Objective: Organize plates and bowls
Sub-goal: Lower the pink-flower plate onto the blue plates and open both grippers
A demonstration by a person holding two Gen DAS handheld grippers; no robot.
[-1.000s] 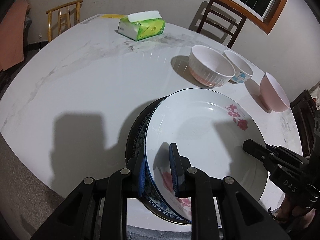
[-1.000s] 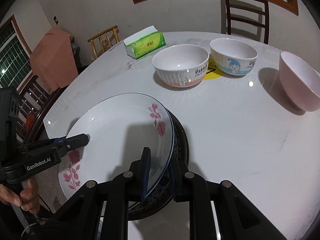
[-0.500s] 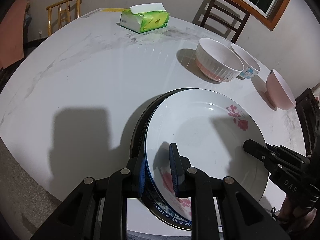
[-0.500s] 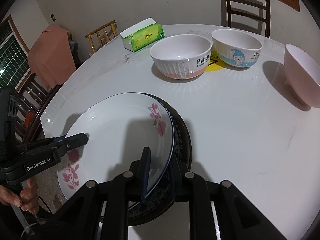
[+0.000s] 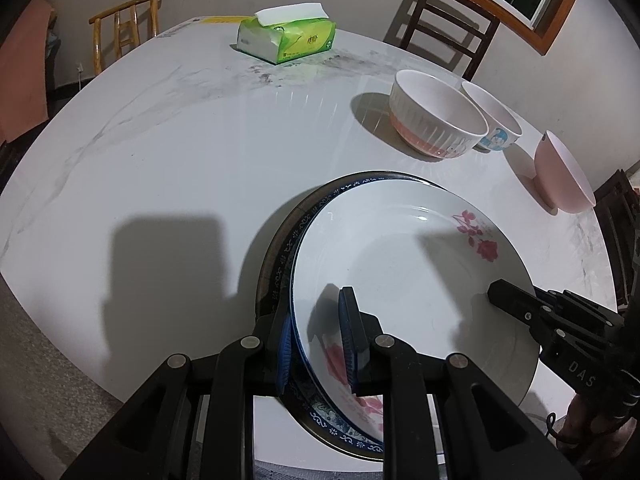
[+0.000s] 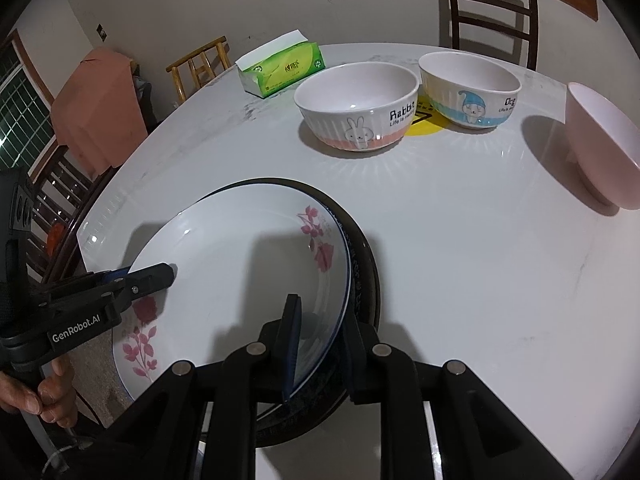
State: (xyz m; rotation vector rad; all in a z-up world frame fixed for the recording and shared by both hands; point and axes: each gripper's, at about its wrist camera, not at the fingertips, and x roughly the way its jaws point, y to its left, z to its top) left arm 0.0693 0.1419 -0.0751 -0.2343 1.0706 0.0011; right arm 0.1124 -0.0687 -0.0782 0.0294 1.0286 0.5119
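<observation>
A white plate with pink flowers (image 5: 400, 264) (image 6: 240, 248) sits over a dark plate with a blue patterned rim (image 5: 288, 248) (image 6: 360, 264) on the white table. My left gripper (image 5: 316, 340) is shut on the near rim of the white plate. My right gripper (image 6: 318, 344) is shut on its opposite rim and also shows in the left wrist view (image 5: 520, 308). Three bowls stand behind: a rabbit bowl (image 6: 356, 104), a blue-band bowl (image 6: 468, 88) and a pink bowl (image 6: 604, 144).
A green tissue pack (image 5: 286, 38) (image 6: 280, 68) lies at the far side of the round marble table (image 5: 180, 152). Wooden chairs (image 5: 444, 32) stand around it. The plates lie near the table's front edge.
Both grippers, holding the white plate, have come lower and nearer the table; the plate now rests closer over the dark plate. The grip is unchanged.
</observation>
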